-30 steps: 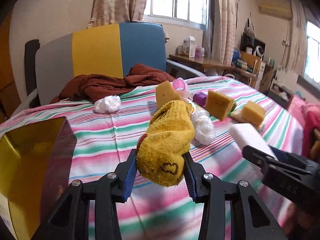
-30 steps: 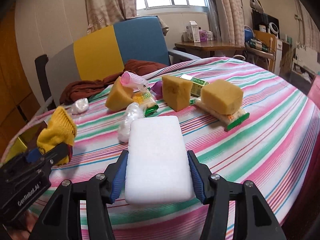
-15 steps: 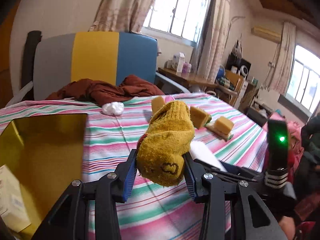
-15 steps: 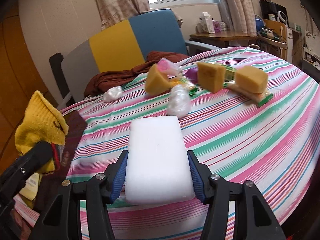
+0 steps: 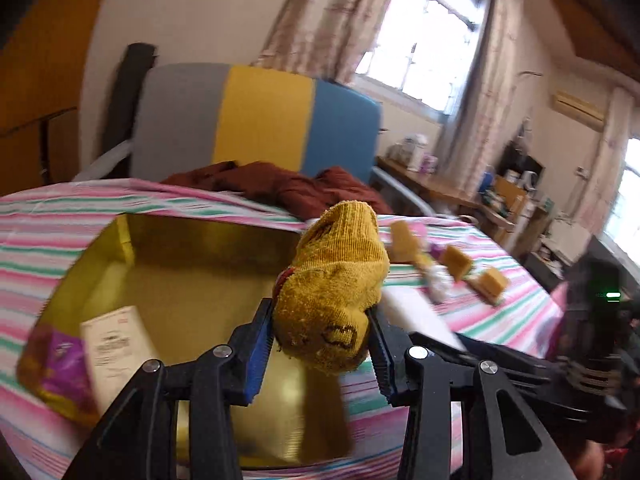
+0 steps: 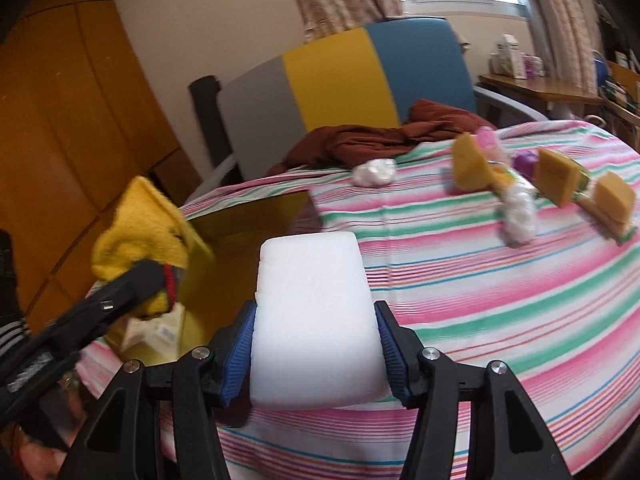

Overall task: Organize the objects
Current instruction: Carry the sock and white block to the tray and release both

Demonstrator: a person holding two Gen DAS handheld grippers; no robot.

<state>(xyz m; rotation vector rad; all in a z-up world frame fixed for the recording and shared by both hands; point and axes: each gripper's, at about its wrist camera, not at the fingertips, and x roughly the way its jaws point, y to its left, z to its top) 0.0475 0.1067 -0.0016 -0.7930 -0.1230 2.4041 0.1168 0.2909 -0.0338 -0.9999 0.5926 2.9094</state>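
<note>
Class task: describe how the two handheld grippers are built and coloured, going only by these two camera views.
Both the left gripper and the right gripper have black angular plastic fingers with silver screw heads and ribbed blue pads. Seen from the other camera, the right gripper's body shows a green light, and the left's carries white lettering, blurred.

A grey, yellow and blue chair (image 5: 260,120) stands behind the striped tablecloth (image 6: 500,280).

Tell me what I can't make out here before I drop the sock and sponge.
- Box floor: left view, sock and left gripper cover part; near corner cut off below.
- Carton print: left view, blurred.
- Box interior: right view, sponge, right gripper and left gripper block most.
- Yellow blocks: motion blur in both views.
</note>
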